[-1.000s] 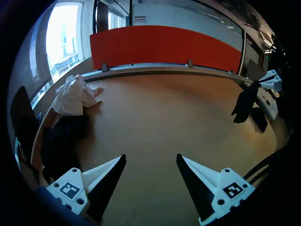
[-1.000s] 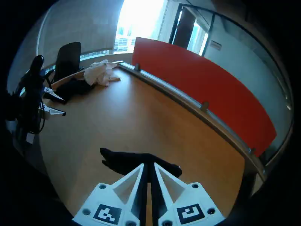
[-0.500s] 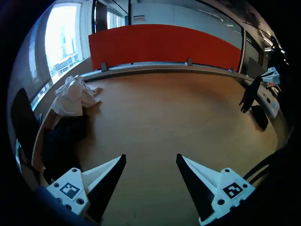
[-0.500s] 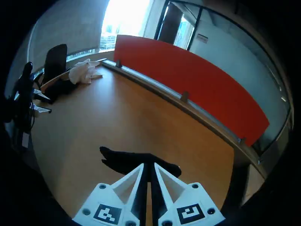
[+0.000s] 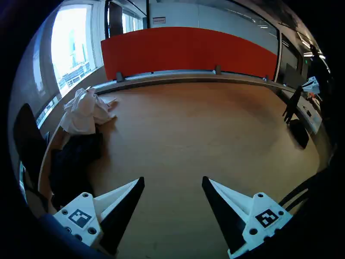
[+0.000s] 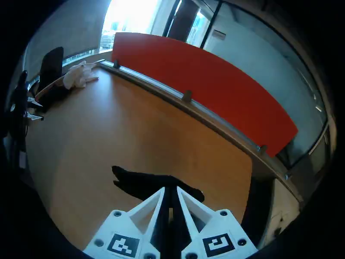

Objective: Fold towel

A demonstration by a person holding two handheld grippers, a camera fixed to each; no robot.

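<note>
The right tool (image 6: 171,192) is pinching down tight, its two white fingers (image 6: 152,206) pressing together on the dark towel (image 6: 146,182). The towel is bunching out ahead of the tips and spreading to the left of them, dangling over the wooden counter (image 6: 99,129). In the left gripper view the same towel is hanging as a thin dark strip at the far right edge of the counter, just above another dark item (image 5: 299,133) that is lying there.

Over to the left tool (image 5: 172,179): its fingers are standing wide apart, gripping nothing, hovering low over bare wood.

Moving outward, a dark cloth pile (image 5: 71,162) is sitting at the left edge of the counter, close to the left tool's left finger. Just beyond it, touching it, a crumpled white cloth heap (image 5: 84,110) is resting near the far corner. From the right gripper view that heap is looking small and well apart from the towel, across the whole counter.

A red divider panel (image 5: 189,52) is running along the back edge of the counter. A black office chair (image 6: 49,69) is standing beyond the left end, and bright windows (image 5: 71,47) are glowing behind it all.
</note>
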